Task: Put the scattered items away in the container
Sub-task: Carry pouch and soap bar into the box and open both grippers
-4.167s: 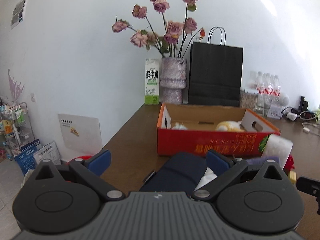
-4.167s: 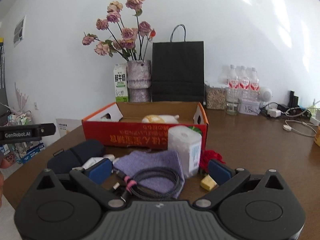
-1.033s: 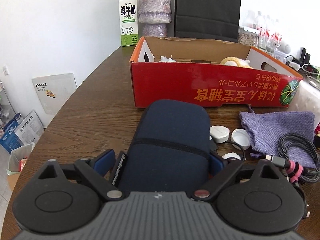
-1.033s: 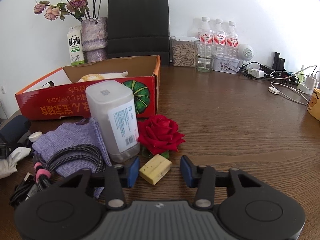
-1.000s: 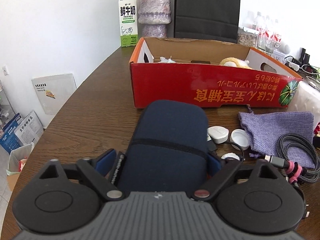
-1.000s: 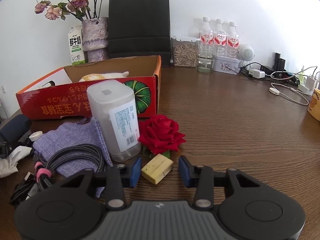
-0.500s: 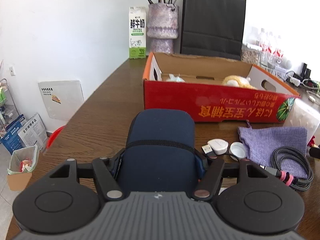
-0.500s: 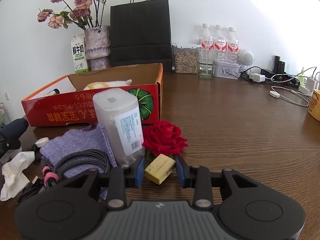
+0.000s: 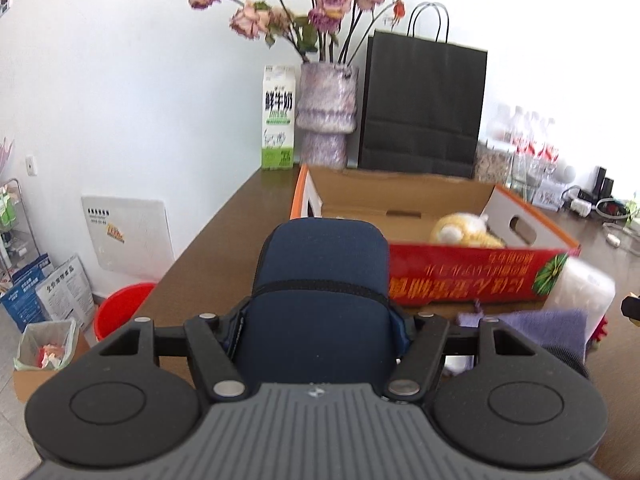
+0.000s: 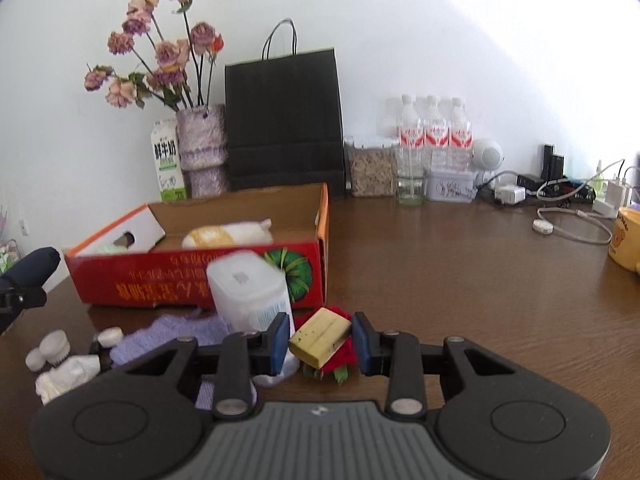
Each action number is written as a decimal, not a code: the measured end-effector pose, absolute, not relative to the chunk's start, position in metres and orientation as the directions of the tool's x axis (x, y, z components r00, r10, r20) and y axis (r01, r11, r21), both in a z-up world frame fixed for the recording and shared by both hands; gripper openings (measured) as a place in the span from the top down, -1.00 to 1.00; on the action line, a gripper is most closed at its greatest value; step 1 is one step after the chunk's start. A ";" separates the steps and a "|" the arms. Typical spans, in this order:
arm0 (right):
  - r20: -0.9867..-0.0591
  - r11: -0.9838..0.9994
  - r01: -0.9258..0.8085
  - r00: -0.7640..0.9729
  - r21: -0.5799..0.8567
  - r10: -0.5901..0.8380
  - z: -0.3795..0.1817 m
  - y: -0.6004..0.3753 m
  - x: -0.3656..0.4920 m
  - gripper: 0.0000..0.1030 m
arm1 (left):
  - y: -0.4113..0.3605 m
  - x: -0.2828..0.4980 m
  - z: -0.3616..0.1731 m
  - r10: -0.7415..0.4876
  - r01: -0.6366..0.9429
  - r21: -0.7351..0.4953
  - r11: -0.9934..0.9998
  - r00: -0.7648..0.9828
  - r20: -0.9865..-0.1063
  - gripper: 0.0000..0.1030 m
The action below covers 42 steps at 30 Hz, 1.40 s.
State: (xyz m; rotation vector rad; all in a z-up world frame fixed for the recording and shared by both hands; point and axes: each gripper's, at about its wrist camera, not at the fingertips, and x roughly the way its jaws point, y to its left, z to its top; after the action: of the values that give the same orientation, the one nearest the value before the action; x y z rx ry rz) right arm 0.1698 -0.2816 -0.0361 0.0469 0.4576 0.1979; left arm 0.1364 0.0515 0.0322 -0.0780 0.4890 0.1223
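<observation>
My left gripper is shut on a navy zip case and holds it above the table, in front of the red cardboard box. The case also shows at the left edge of the right wrist view. My right gripper is shut on a yellow block, lifted above a red rose. The box holds a plush toy. A white plastic jar, a purple pouch, small white caps and a crumpled tissue lie in front of the box.
Behind the box stand a milk carton, a vase of dried flowers and a black paper bag. Water bottles, a jar, chargers and cables line the back right. A red bucket is on the floor at left.
Both grippers closed on their items and rose: the left lifted the navy case off the table, the right lifted the yellow block above the rose.
</observation>
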 end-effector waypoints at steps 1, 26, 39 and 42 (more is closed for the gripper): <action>-0.420 0.979 -0.181 0.885 0.089 0.202 -0.032 -0.281 0.170 0.37 | 0.051 0.138 0.035 0.097 -0.134 -0.047 0.990 0.880 -0.465 -0.27; -0.251 0.942 -0.327 0.908 0.081 0.337 0.056 -0.211 0.286 0.37 | 0.016 0.259 0.091 0.063 -0.108 -0.113 0.988 0.938 -0.342 -0.28; -0.411 0.936 -0.344 0.844 0.077 0.344 0.025 -0.197 0.346 0.37 | 0.028 0.314 0.041 0.129 -0.188 -0.063 0.980 0.847 -0.515 -0.27; -0.438 0.938 -0.338 0.833 0.081 0.338 0.019 -0.197 0.352 0.37 | 0.028 0.313 0.039 0.128 -0.184 -0.058 0.981 0.843 -0.522 -0.27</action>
State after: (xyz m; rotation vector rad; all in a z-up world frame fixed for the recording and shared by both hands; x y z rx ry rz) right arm 0.3518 -0.1969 0.0193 0.0000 0.4642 0.3577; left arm 0.3132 0.0278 0.0387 -0.1071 0.5432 0.1650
